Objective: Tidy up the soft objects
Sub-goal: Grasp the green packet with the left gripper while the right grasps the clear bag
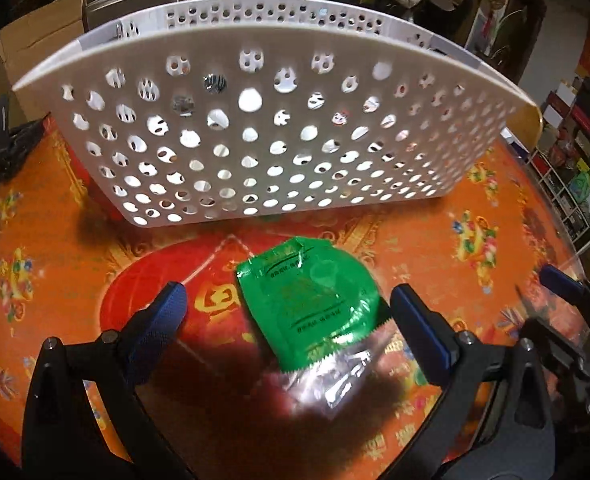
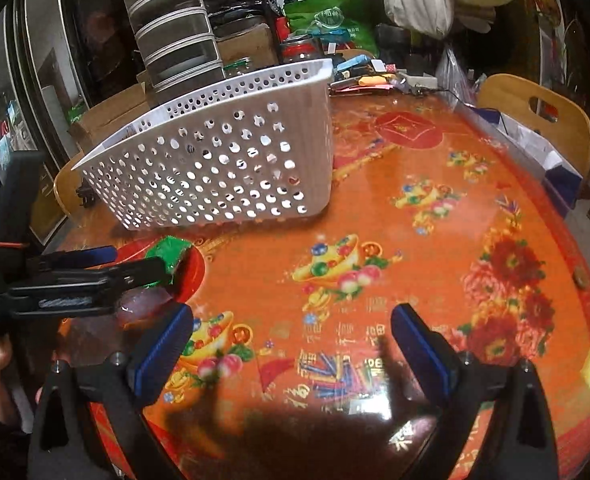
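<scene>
While both grippers' jaws gape, the green packet (image 1: 311, 304) lies just short of the basket (image 1: 255, 128).

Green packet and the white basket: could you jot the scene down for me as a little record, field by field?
surface: table with an orange patterned cloth
target item: green packet, lying flat on the cloth in front of the basket
container: white perforated basket, upright; contents unclear
left gripper: open, fingers either side of the packet, not gripping
right gripper: open, empty, over bare cloth
background: cluttered shelves, wooden chair
</scene>
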`<state>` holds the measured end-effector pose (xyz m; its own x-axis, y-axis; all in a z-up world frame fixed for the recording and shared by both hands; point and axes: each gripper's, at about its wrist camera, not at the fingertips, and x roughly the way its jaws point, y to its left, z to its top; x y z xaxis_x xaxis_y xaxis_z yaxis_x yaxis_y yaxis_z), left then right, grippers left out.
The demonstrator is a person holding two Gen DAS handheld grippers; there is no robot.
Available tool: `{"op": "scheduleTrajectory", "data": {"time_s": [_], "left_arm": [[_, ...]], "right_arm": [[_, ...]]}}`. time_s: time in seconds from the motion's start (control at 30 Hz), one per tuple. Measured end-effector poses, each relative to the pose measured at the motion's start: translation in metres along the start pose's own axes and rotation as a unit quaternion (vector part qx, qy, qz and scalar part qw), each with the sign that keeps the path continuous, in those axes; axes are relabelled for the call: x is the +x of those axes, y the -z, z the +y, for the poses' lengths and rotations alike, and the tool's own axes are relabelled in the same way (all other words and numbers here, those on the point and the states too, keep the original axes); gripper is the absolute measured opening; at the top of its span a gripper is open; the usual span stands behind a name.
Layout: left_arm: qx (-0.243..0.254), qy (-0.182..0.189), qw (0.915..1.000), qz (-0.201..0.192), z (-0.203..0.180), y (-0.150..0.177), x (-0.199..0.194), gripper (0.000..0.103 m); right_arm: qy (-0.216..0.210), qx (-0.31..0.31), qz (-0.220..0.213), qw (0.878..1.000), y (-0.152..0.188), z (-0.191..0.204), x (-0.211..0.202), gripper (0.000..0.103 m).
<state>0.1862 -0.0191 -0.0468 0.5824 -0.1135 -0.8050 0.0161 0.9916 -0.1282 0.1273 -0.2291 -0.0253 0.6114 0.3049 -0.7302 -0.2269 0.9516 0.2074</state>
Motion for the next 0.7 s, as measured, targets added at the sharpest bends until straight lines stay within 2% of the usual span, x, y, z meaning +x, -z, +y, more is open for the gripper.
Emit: {"op": "scheduleTrajectory", "data": {"time_s": [0.03,0.1,0.23,0.3,0.4,0.6,0.7], "left_arm": [[0.0,-0.001,1.0,0.001,0.0,0.0,0.002,0.096],[0.001,-0.004,1.0,0.003,-0.002,0.003,0.006,0.083],[0.009,-0.016,0.9998,-0.001,-0.007,0.006,0.007,0.073],[0.007,-0.015,0.9999,-0.003,-0.007,0.005,0.006,0.06],[-0.002,-0.006,1.0,-0.005,0.002,0.005,0.001,0.055],[-0.007,-0.008,0.9997,-0.02,0.018,0.013,-0.008,0.053],[-0.017,-0.009,0.9995,-0.023,0.039,0.019,-0.012,0.053]], "right_arm": [[0.0,0.0,0.001,1.0,0.001,0.0,0.0,0.099],[-0.001,-0.001,0.001,1.0,0.002,0.001,0.001,0.099],[-0.006,-0.003,0.005,1.0,0.003,0.004,0.003,0.099],[-0.01,-0.004,0.005,1.0,0.003,0.008,0.005,0.099],[-0.019,-0.01,0.005,1.0,0.003,0.016,0.007,0.099],[-0.049,-0.034,0.014,0.998,0.007,0.045,0.018,0.099],[-0.065,-0.052,0.023,0.996,0.009,0.063,0.027,0.099]]}}
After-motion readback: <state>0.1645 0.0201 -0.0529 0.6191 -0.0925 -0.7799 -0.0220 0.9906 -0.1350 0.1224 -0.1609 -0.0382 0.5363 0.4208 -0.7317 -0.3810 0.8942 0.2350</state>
